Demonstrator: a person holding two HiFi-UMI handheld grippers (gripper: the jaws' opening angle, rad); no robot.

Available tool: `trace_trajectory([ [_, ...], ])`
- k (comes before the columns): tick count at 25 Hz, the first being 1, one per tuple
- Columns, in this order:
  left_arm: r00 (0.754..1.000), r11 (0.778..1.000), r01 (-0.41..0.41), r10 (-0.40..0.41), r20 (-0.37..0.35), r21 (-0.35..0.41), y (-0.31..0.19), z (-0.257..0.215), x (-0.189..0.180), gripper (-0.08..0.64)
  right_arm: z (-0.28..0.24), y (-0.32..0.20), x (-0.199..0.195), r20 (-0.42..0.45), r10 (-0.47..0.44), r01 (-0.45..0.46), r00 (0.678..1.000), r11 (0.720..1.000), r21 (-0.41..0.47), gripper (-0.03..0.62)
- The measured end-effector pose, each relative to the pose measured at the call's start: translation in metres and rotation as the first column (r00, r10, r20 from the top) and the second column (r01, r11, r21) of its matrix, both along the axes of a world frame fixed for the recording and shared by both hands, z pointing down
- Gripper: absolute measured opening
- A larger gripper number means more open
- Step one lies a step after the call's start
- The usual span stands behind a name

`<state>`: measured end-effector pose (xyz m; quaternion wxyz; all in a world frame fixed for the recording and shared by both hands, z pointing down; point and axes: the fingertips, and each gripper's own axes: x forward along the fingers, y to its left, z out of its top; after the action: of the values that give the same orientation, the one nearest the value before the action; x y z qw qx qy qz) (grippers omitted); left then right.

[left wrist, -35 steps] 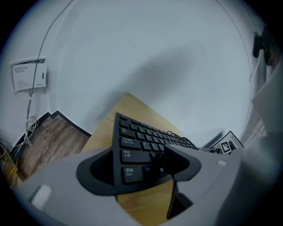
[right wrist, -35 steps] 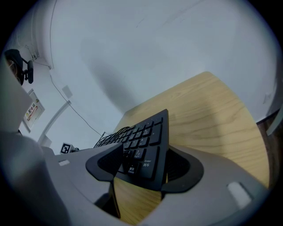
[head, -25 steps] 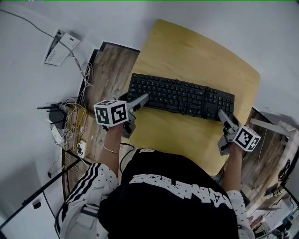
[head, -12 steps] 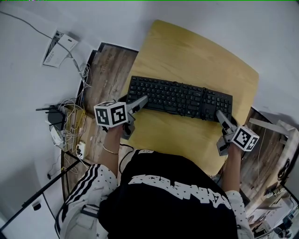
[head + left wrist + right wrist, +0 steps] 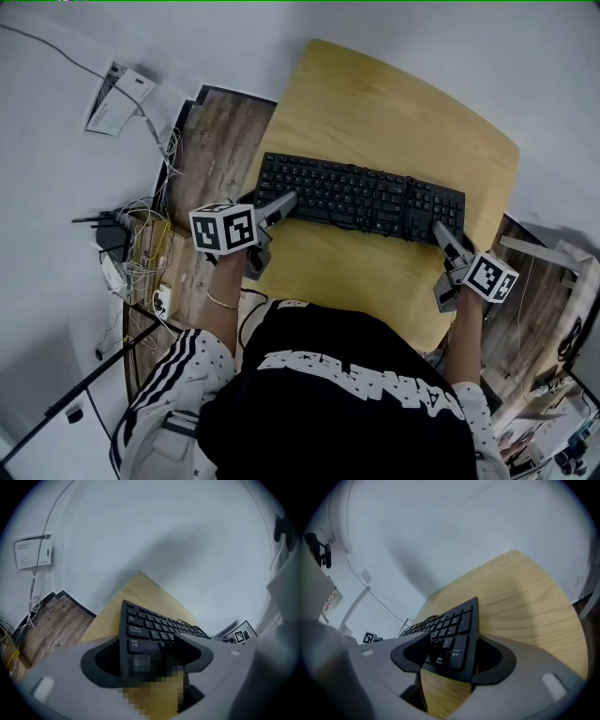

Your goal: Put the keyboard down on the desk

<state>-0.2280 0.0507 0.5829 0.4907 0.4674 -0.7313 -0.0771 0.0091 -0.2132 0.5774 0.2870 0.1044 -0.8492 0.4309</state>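
Note:
A black keyboard (image 5: 361, 197) lies lengthwise across the round-cornered wooden desk (image 5: 375, 103), low over it or resting on it; I cannot tell which. My left gripper (image 5: 284, 201) is shut on the keyboard's left end, and in the left gripper view the keyboard (image 5: 145, 627) runs away from between the jaws of the left gripper (image 5: 150, 656). My right gripper (image 5: 441, 231) is shut on the right end, at the number pad. In the right gripper view the keyboard (image 5: 454, 630) has its corner keys sitting between the jaws of the right gripper (image 5: 450, 660).
A coiled black cable (image 5: 370, 220) lies along the keyboard's near edge. A tangle of wires and a power strip (image 5: 141, 248) sits on the wooden floor (image 5: 220, 141) left of the desk. A white box (image 5: 117, 89) hangs on the wall. Bare desk top lies beyond the keyboard.
The keyboard and both grippers have drifted a few pixels left and away from me. Both grips look the same.

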Motion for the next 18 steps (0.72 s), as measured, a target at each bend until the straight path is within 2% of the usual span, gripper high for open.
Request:
trace_trajectory([
  [18, 1.0, 0.999, -0.007, 0.008, 0.026, -0.033, 0.0003, 0.002, -0.0014, 0.328, 0.0108, 0.0051, 0.0023, -0.023, 0.003, -0.003, 1.0, 1.0, -0.014, 0.301],
])
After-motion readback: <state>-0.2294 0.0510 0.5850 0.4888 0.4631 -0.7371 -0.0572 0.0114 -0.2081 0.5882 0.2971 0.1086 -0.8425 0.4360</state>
